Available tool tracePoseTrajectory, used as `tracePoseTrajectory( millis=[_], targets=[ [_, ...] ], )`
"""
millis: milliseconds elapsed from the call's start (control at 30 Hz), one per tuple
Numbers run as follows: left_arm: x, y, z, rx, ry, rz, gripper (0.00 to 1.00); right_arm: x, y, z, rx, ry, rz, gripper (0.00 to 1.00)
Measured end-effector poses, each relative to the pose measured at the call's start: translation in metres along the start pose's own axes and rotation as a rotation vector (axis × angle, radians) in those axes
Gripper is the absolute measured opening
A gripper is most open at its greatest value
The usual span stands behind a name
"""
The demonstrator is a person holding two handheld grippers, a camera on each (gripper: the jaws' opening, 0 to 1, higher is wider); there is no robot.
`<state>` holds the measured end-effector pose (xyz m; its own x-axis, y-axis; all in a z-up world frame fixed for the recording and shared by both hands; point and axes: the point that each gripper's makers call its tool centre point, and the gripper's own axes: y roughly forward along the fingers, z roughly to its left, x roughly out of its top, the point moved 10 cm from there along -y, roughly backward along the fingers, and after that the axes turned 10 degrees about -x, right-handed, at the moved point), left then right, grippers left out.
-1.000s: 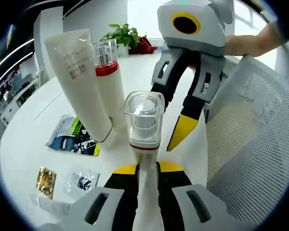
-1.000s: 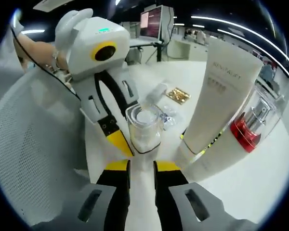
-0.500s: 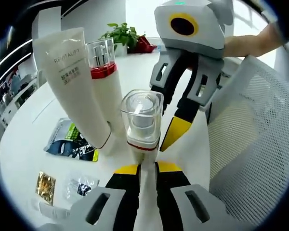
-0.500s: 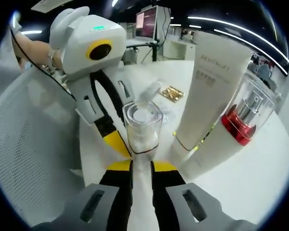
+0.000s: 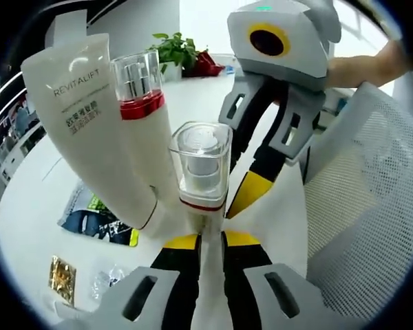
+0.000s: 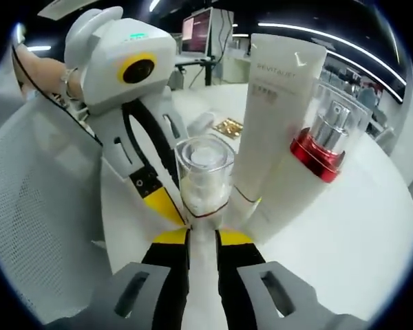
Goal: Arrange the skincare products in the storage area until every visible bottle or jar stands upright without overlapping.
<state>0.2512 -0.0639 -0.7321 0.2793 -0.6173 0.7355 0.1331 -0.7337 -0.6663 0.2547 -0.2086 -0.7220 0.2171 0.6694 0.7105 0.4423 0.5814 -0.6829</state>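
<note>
A white pump bottle with a clear square cap [image 5: 201, 161] [image 6: 205, 172] stands upright on the round white table [image 5: 27, 206]. My left gripper [image 5: 211, 240] is shut on its white body from one side. My right gripper [image 6: 203, 237] is shut on the same body from the opposite side, and it enters the left gripper view at the upper right [image 5: 234, 196]. The left gripper [image 6: 172, 206] shows at the left of the right gripper view. Close beside the held bottle, a white REVITALIFT tube [image 5: 89, 130] [image 6: 268, 110] and a red-collared pump bottle [image 5: 148, 130] [image 6: 310, 158] stand leaning together.
A white mesh basket wall [image 5: 372, 199] [image 6: 34, 206] rises right beside the grippers. Flat sachets lie on the table: a dark one [image 5: 89, 223] and a gold one [image 5: 62, 278] [image 6: 228, 127]. A potted plant [image 5: 179, 51] stands at the table's far edge. A person's hand holds each gripper.
Both grippers have carried the clear-capped bottle closer to the tube and the red-collared bottle, which now loom larger and nearly touch it. Both grips stayed shut.
</note>
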Motion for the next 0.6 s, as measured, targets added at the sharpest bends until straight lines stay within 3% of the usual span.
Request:
tracePoseTrajectory(
  millis=[600],
  targets=[
    [0.008,0.012,0.009,0.019,-0.019,-0.022,0.07,-0.008,0.003,-0.012,-0.043,0.033,0.012,0.14]
  ],
)
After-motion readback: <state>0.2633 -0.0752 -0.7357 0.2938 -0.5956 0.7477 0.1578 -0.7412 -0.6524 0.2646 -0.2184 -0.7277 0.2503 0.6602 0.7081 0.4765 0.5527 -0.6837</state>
